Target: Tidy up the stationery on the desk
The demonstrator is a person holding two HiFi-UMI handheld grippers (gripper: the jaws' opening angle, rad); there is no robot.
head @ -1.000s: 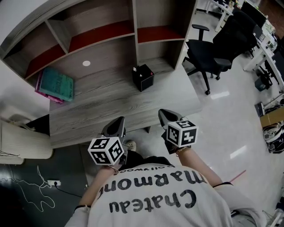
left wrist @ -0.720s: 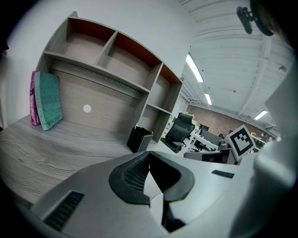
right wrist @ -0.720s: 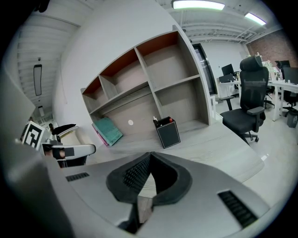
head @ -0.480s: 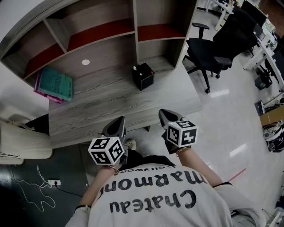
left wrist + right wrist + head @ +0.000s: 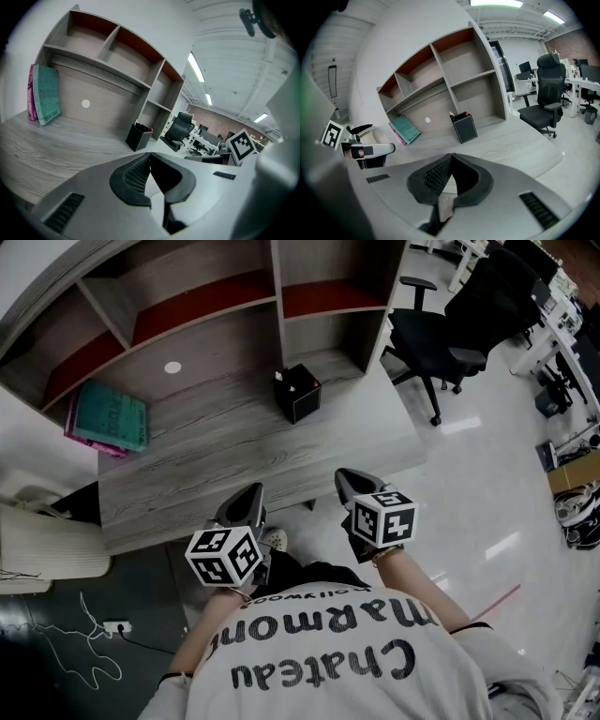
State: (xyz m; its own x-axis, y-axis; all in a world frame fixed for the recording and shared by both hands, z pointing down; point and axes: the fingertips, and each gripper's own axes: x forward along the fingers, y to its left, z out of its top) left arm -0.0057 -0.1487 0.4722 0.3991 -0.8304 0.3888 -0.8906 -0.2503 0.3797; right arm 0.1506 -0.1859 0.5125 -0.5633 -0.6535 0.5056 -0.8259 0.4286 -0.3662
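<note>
I have the left claw [image 5: 247, 495] at 7 o'clock and the right claw [image 5: 353, 482] at 5 o'clock, both low at the near edge of the grey wood-grain surface [image 5: 216, 451]. Each has its ribbed black pads [image 5: 133, 176] closed together with nothing between them. The boxy black pen holder [image 5: 298, 393] stands upright at 12 o'clock, with a few tips showing above its rim. At 10 o'clock a teal book [image 5: 112, 415] touches a pink book [image 5: 70, 420], under the curved shelf unit [image 5: 272, 296].
</note>
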